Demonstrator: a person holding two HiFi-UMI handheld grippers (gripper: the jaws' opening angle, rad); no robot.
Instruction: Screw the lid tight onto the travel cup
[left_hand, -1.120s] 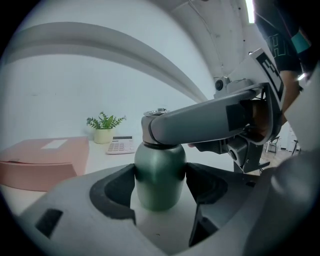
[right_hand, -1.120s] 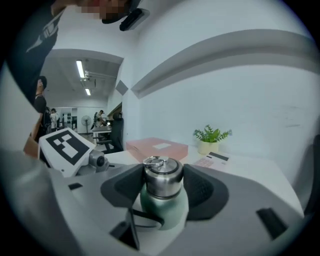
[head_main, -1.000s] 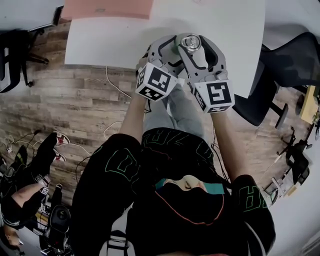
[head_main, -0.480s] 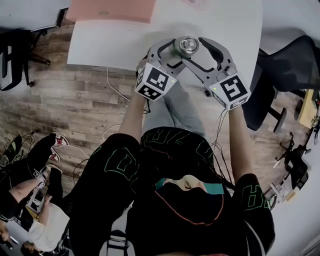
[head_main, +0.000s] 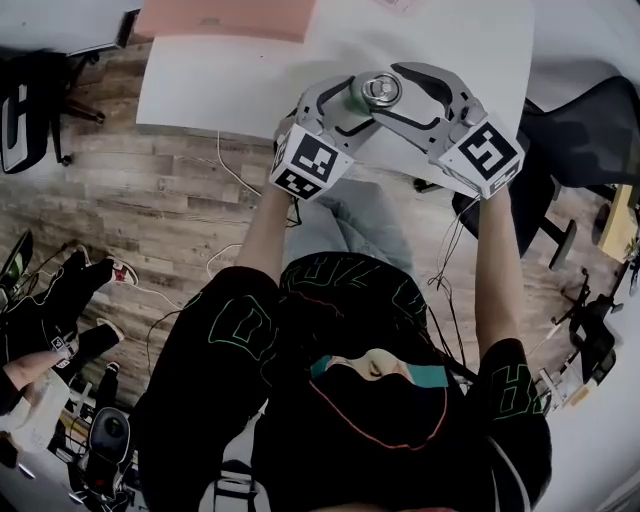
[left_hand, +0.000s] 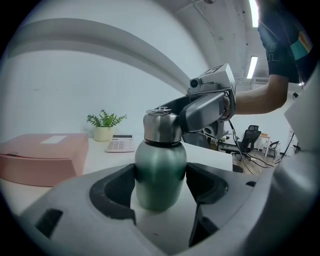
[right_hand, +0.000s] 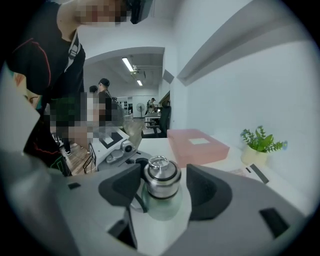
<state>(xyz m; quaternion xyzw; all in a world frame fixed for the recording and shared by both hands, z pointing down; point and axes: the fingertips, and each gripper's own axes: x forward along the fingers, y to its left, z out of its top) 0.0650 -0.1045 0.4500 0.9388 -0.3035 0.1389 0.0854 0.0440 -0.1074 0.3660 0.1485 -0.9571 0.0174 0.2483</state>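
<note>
Clamping the cup (left_hand: 160, 165) by its green body, the left gripper (left_hand: 161, 185) pins it upright on the table (head_main: 230, 85), probably so that it cannot spin while the lid (right_hand: 161, 179) is turned. Its pads press on both flanks low down, leaving the silver lid bare above. The right gripper (right_hand: 164, 192) comes in from the other side at lid height. The lid sits between its jaws, which stand wide and have just been closing, yet a thin gap shows at each pad (so no hold to twist with, by my reading). This looks like a fresh grip being taken between twists. How tight the lid is I cannot tell, though it sits level on the neck.

The cup stands close to the table's near edge, right of the middle, so both grippers reach in over that edge. Bare table lies all round it. The box (head_main: 225, 18) sits at the far left corner, with the plant (left_hand: 105, 125) and calculator (left_hand: 120, 144) along the far edge, all well apart from the cup. The tight spot is where the two grippers' jaws cross at the cup. The right one works higher, so its roll should clear the left.
</note>
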